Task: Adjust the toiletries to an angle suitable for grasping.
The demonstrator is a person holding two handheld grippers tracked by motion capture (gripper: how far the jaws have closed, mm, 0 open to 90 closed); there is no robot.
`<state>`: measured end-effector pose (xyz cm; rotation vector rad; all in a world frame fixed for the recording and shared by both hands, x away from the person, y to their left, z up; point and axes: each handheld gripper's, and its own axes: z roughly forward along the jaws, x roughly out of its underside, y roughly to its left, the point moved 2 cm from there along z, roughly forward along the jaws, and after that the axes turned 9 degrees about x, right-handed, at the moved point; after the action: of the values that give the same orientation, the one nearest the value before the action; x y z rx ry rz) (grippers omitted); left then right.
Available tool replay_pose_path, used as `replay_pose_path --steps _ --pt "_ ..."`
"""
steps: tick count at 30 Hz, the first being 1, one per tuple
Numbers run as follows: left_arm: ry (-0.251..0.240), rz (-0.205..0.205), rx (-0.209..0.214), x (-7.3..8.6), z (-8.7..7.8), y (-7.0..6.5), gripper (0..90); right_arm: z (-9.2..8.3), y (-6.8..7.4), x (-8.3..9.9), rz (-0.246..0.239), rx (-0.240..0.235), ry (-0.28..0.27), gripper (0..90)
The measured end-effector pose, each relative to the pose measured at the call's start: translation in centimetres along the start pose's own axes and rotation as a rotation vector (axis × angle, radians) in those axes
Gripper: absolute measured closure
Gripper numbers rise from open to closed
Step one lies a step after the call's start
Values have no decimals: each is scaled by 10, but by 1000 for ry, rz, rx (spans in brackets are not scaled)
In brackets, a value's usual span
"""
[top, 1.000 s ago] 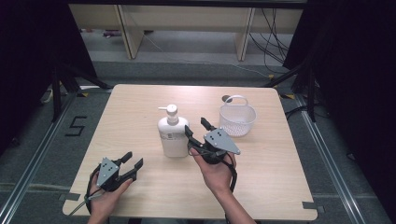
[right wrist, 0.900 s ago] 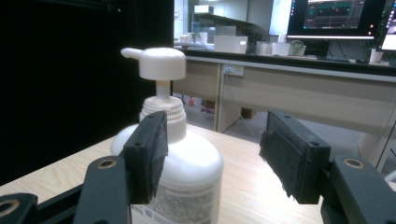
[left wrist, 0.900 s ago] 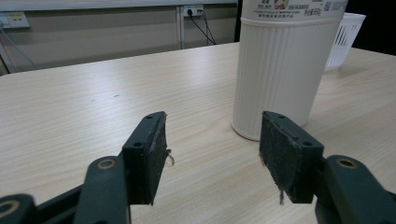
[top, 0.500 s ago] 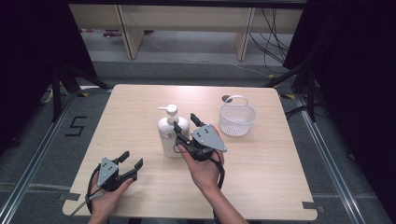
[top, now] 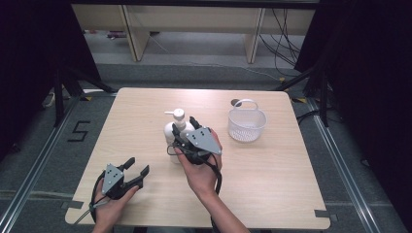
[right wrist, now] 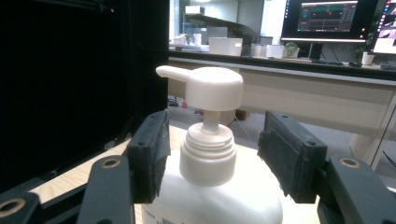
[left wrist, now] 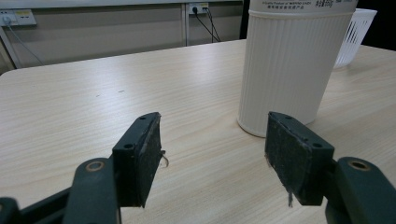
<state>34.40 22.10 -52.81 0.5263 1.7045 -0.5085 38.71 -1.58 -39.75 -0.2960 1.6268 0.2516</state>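
1. Pump bottle (top: 175,133), white with a ribbed body, stands upright near the middle of the wooden table (top: 282,170), its spout pointing left in the high view. A white mesh basket (top: 247,124) sits well apart to its right, slightly farther back.

2. The right gripper (top: 190,127) is at the bottle's right side in the high view, with the grey three-cornered plate on top. Its jaws have just been closing a little, with the bottle's neck between them.

3. The right gripper view adds what the high view cannot: the pads stand either side of the pump collar (right wrist: 207,154), a gap showing on each side, so they flank it without pressing. The pump head (right wrist: 212,88) rises above the jaws, and desks with lit monitors show far behind.

4. The left gripper (top: 137,171) rests near the table's near left corner, jaws spread wide and holding nothing.

5. The left gripper view shows bare tabletop between its pads, the bottle's ribbed base (left wrist: 287,74) just beyond the right-hand jaw, and the basket (left wrist: 357,32) behind it.

6. A second ago the right gripper was just right of the bottle; it has since moved left against it. The left hand has stayed put, its jaws now wider.
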Motion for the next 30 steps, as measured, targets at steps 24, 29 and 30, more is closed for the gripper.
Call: replay_pose_path --steps 24,29,30 --pt "0 -4 6 0 0 0 358 19 8 -6 15 47 11 439" --pt "3 -5 5 0 0 0 358 23 8 -7 16 59 11 451" --pt "1 -8 6 0 0 0 358 24 9 -7 20 57 11 455"
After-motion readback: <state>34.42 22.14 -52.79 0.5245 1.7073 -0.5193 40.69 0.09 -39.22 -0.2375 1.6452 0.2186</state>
